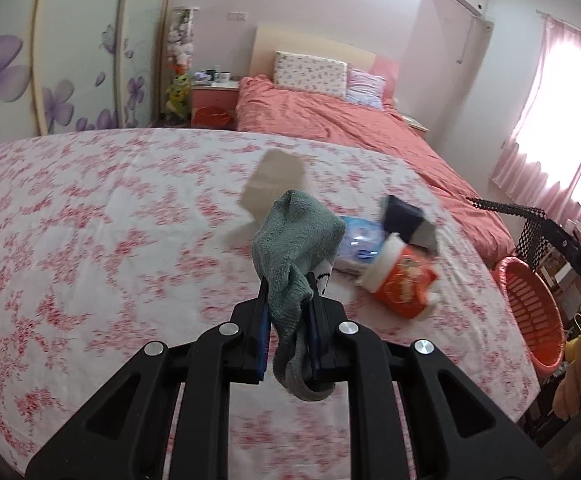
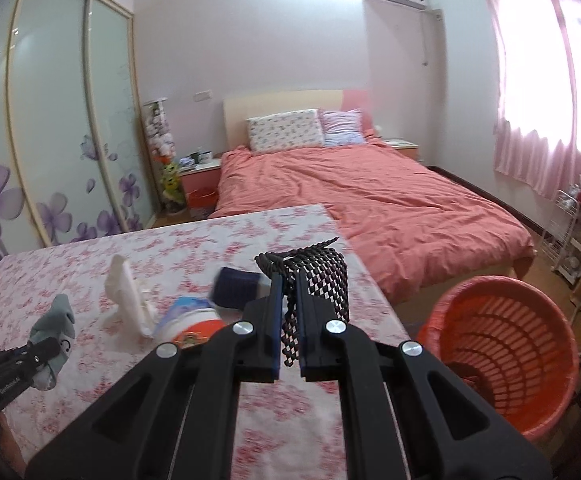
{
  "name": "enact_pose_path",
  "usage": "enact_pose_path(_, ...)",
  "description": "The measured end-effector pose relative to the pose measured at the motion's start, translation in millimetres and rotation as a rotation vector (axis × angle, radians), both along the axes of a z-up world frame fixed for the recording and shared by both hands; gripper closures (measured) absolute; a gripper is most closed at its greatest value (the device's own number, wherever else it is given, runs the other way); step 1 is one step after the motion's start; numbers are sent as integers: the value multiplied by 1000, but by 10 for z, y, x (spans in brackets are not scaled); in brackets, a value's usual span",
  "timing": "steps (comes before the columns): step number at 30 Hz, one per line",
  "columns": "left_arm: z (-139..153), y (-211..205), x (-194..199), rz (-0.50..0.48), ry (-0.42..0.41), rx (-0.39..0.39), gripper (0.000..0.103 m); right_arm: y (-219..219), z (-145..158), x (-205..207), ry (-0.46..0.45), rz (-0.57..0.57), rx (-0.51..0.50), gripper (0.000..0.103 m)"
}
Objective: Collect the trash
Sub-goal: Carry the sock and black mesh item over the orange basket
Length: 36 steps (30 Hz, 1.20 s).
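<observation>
So this looks like roughly the middle of the job, going by what's in hand versus what's lying around. The left gripper [image 1: 287, 296] is clamped down on a grey-green sock [image 1: 296, 236], held up off the floral tablecloth [image 1: 90, 220] near the centre of the left wrist view, with the cuff dangling down between the fingers. The right gripper [image 2: 288, 300] is pinched onto a black-and-white checkered strip of fabric [image 2: 330, 280], centre frame in the right wrist view, hanging just above the table edge. The orange basket [image 2: 502, 344] sits at lower right of that view, off the table's right side and lower than it. There's something dark in the bottom but I can't tell what, so I'd guess at most a piece or two is already in. Neither held item is over the basket yet; the right one is nearer to it. Still on the table, by my count: one orange-and-white cup [image 1: 402, 280] on its side, one blue-and-white plastic wrapper [image 1: 356, 240] right beside it, one dark navy box-ish thing [image 1: 404, 216] just behind those, and one crumpled pale paper or tissue [image 2: 124, 296] standing left of the pile. So that's two items in hand, four left on the table, one basket. I'd say drop both, then come back for the cluster.
</observation>
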<state>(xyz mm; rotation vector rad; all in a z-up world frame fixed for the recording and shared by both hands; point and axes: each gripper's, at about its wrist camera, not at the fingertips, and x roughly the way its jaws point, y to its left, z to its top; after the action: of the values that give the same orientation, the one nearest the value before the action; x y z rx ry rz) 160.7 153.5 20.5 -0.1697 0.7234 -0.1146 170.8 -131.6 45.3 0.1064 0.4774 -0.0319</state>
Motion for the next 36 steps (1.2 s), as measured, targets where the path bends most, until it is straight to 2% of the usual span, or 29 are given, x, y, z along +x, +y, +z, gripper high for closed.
enact_pose_path(9,137,-629,7,-119,-31,-29,88,-563,-14,-231,-25,-131,33,96)
enact_pose_path(20,237,-1733,-7,-340,-50,-55,88,-1290,-135,-466,-26,-269,69,96)
enact_pose_path(27,214,-2354,13,-463,-52,-66,88,-1722,-235,-584,-25,-337,92,96)
enact_pose_path(36,69,-3020,67,-568,-16,-66,88,-2201,-381,-714,-17,-393,140,96)
